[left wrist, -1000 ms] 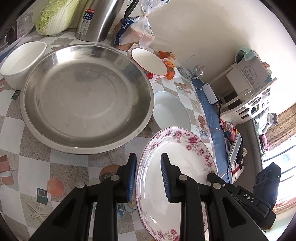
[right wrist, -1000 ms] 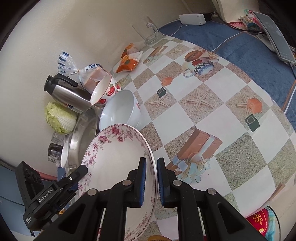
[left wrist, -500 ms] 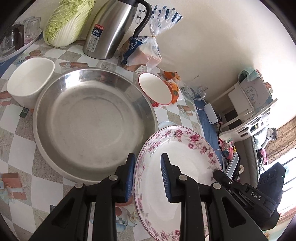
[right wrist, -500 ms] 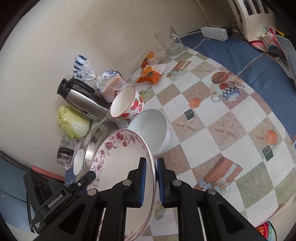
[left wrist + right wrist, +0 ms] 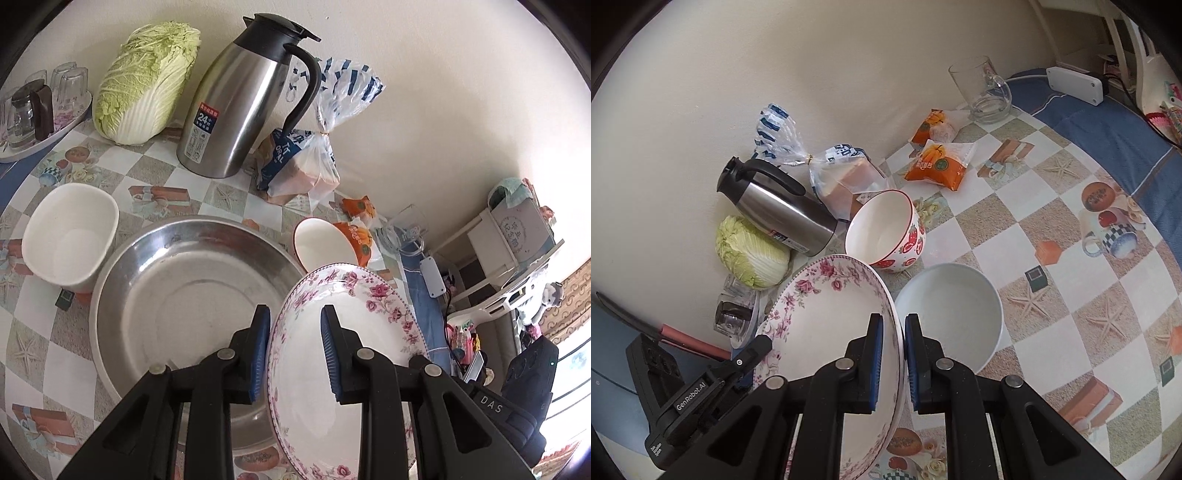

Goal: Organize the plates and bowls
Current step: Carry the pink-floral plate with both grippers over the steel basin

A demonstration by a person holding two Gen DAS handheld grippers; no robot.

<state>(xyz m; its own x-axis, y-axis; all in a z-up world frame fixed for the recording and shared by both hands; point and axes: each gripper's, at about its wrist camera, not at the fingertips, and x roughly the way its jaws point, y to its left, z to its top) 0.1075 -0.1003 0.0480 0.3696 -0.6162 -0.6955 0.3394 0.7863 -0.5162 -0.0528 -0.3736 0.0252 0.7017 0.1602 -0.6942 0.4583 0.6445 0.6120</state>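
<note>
Both the left gripper point(image 5: 294, 350) and right gripper point(image 5: 894, 363) pinch opposite rims of the floral plate point(image 5: 354, 332), sharing its weight above the steel basin point(image 5: 177, 291).

Bright daylight, sharp, heavy fisheye warp

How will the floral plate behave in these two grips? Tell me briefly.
The floral plate looks glazed ceramic, so probably stiff, fragile and slippery. The left gripper and right gripper pinch only its rim, so it could pivot or slip if either loosens.

opposed wrist views, shared plate point(image 5: 354, 332)
</note>
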